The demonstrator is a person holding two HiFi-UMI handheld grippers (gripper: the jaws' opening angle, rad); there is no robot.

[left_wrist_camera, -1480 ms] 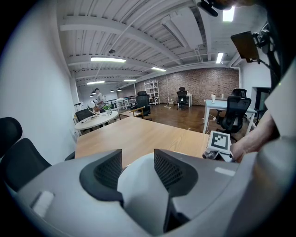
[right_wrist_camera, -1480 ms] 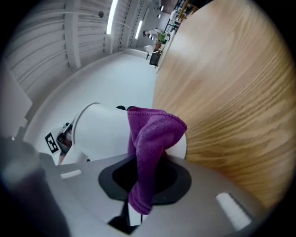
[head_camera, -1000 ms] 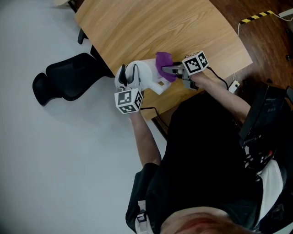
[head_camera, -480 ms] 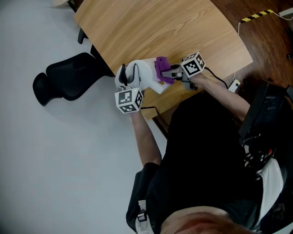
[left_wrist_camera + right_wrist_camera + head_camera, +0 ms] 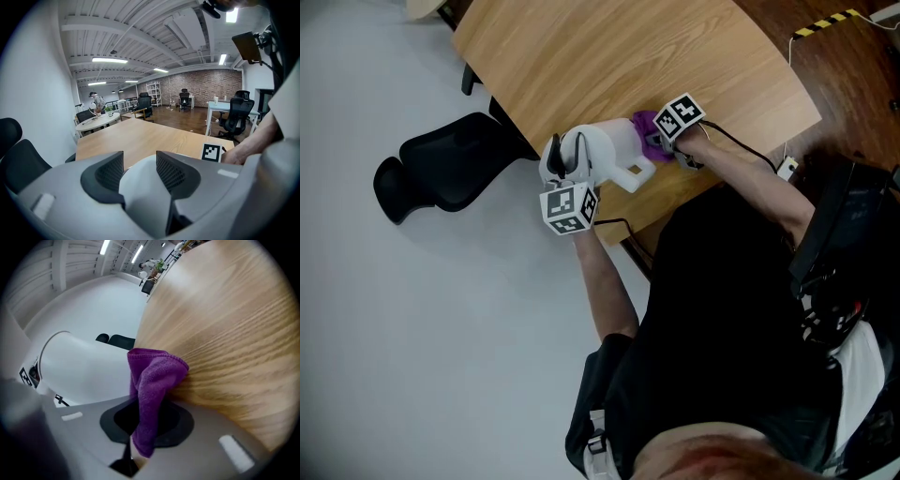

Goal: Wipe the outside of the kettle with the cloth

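Where the wood-grain table point(image 5: 609, 56) curves to its near edge, the kettle point(image 5: 607, 148) stands: a smooth, glossy white body with rounded walls and a black handle point(image 5: 566, 156) on its left side. The left gripper point(image 5: 139, 165) has its ribbed black pads point(image 5: 171, 173) clamped on a rounded white part of the kettle, which fills the gap between them. In the head view that gripper's marker cube point(image 5: 569, 207) covers the jaws.

The cloth point(image 5: 153, 380) is purple, soft and nubby, folded into a thick bunched tongue. The right gripper point(image 5: 143, 425) pinches its lower end tight between closed jaws. The free fold rises against the kettle's white side point(image 5: 82, 371), with the table's pale striped grain just behind it. Seen from the head view, the cloth point(image 5: 648, 131) lies at the kettle's right side, mostly covered by the right gripper's cube point(image 5: 680, 113).

A thin black cable point(image 5: 614, 223) runs along the table edge near the left forearm. A black chair point(image 5: 441, 169) with moulded seat and back sits on the pale grey floor point(image 5: 422, 328) left of the table, apart from the kettle. Yellow-black tape point(image 5: 825, 22) marks the dark wood floor at the upper right.
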